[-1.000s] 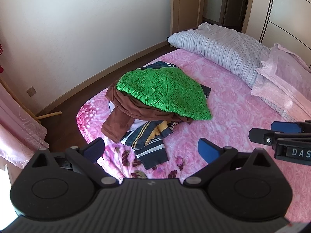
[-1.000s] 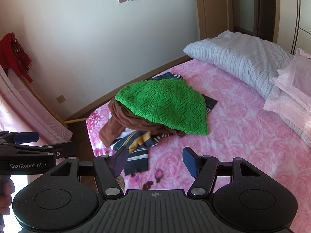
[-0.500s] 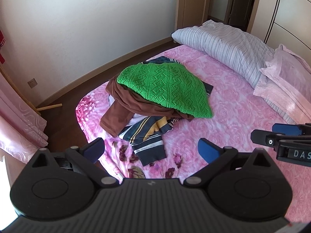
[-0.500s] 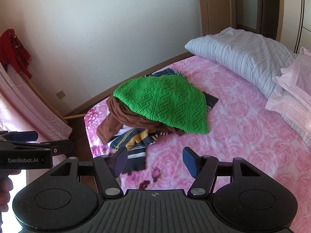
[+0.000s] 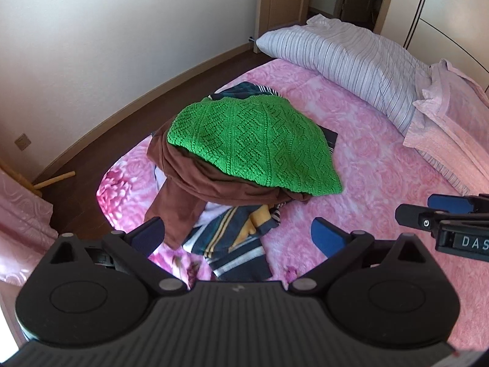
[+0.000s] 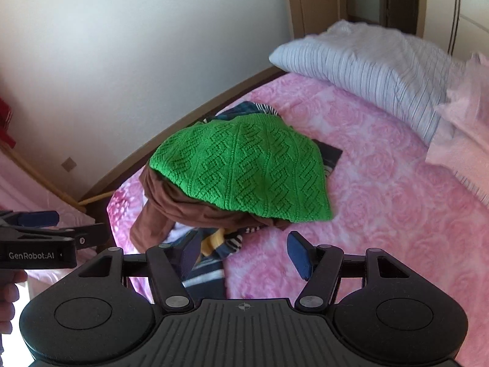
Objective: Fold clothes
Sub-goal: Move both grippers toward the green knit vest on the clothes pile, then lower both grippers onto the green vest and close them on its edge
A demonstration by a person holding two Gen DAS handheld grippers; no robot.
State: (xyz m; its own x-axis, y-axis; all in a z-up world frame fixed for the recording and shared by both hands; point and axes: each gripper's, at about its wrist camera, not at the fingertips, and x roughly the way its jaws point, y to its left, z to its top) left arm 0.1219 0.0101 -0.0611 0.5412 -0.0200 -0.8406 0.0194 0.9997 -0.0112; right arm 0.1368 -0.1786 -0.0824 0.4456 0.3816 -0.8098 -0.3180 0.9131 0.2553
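Note:
A heap of clothes lies on the pink floral bed [image 5: 366, 177] [image 6: 382, 189]. On top is a green knitted sweater [image 5: 253, 143] [image 6: 244, 165], over a brown garment [image 5: 183, 195] [image 6: 159, 211] and a striped navy, yellow and white garment [image 5: 235, 241] [image 6: 214, 244]. My left gripper [image 5: 237, 235] is open above the near edge of the heap, nothing between its blue pads. My right gripper [image 6: 244, 250] is open too, just short of the striped garment. Each gripper shows at the side of the other's view.
A striped grey-white pillow [image 5: 345, 58] [image 6: 366, 64] and a pink pillow [image 5: 449, 122] lie at the bed's head. The white wall [image 5: 122, 30] and dark wood floor [image 5: 128, 113] run along the far side. Pink curtain fabric [image 5: 21, 220] hangs at the left.
Both grippers have moved forward and down toward the clothes heap, which now looks larger and nearer. Both stay open.

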